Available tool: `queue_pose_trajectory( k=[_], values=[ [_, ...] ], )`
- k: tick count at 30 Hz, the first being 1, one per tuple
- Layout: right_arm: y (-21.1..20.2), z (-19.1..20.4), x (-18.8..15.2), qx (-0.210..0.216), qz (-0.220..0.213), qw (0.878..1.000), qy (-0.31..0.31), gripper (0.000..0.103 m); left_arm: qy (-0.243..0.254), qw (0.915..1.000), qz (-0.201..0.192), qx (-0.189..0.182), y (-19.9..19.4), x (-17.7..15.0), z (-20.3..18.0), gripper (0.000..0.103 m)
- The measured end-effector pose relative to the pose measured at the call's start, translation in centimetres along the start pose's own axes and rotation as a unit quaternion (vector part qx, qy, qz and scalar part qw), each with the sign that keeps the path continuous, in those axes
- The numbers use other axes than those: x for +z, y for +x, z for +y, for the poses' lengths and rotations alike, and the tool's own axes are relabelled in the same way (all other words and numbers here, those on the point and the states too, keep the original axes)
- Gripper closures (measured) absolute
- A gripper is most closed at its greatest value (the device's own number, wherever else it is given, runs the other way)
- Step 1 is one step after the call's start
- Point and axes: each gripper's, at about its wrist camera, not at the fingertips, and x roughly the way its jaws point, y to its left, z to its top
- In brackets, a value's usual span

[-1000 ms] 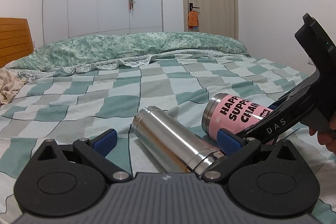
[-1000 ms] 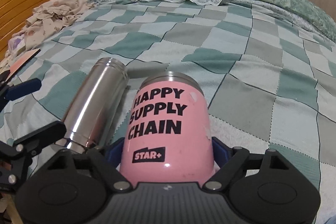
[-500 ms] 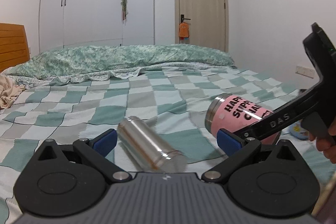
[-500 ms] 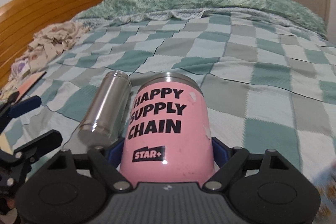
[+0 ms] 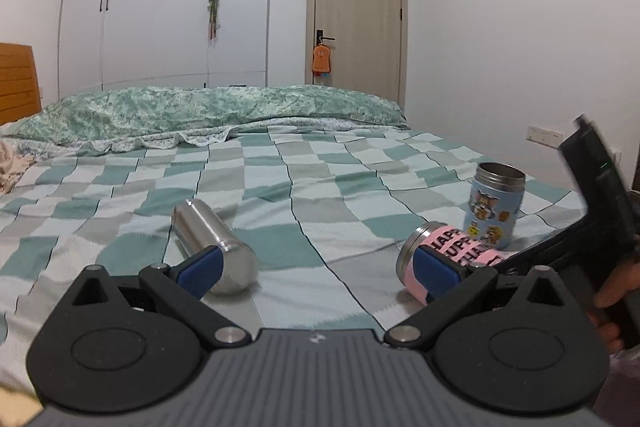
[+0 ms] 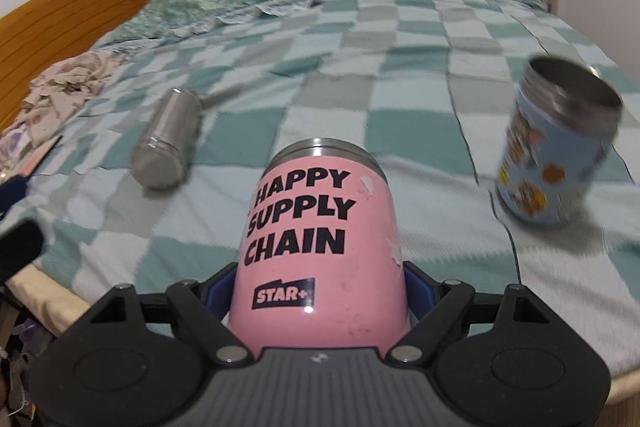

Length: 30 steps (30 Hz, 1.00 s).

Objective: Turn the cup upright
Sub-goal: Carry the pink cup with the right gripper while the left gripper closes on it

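Between right gripper (image 6: 318,291) fingers, pink cup (image 6: 320,243)

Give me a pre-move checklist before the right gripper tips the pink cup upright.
1. Right gripper shut on pink cup: ok.
2. Pink cup upright: not ok, it points along the fingers.
3. Blue cartoon cup apart from pink cup: ok, though it stands close on the right.
4. Steel bottle away from the path: ok, lying to the left.
5. Left gripper open, holding nothing: ok.
6. Bedspread firm enough for standing: cannot tell.
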Motion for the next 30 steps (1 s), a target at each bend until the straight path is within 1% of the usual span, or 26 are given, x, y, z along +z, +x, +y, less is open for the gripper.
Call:
queue_pose_trajectory(
  k=[2, 9, 10, 12, 14, 18, 20, 27, 30],
  values=[
    [0.1, 0.1, -0.3, -0.002, -0.007, 1.000, 0.000, 0.020, -0.006, 1.0000, 0.004, 0.005, -0.6, -0.3, -0.4, 0.000],
    [0.1, 0.2, 0.3, 0.003, 0.000, 1.000, -0.010, 0.018, -0.020, 0.9992, 0.012, 0.032, -2.2, -1.0, -1.5, 0.000],
    [-0.2, 0.0, 0.3, 0.008, -0.003, 1.000, -0.011, 0.017, -0.022, 0.9990, 0.015, 0.036, -2.2, -1.0, -1.7, 0.000],
    [-1.2, -0.5, 0.5, 0.028, -0.018, 0.999, -0.011, 0.001, -0.023, 0.9987, 0.020, 0.042, -2.4, -1.0, -2.0, 0.000],
    [-2.7, -1.2, 0.5, 0.039, -0.040, 0.998, -0.015, 0.000, -0.022, 0.9984, 0.025, 0.045, -2.3, -0.9, -2.3, 0.000],
    [-5.7, -3.7, 0.3, 0.057, -0.083, 0.995, -0.024, 0.000, -0.020, 0.9978, 0.039, 0.049, -1.8, -0.7, -3.6, 0.000],
    [-6.7, -5.3, 0.0, 0.057, -0.097, 0.993, -0.029, 0.000, -0.019, 0.9974, 0.046, 0.051, -1.2, -0.3, -4.5, 0.000],
    [-8.7, -10.3, -1.4, 0.036, -0.139, 0.988, -0.065, 0.000, -0.015, 0.9954, 0.076, 0.057, 1.3, 1.0, -8.6, 0.000],
    [-8.8, -12.3, -1.8, 0.026, -0.147, 0.986, -0.078, 0.000, -0.021, 0.9939, 0.093, 0.056, 2.6, 1.6, -10.2, 0.000]
  ],
)
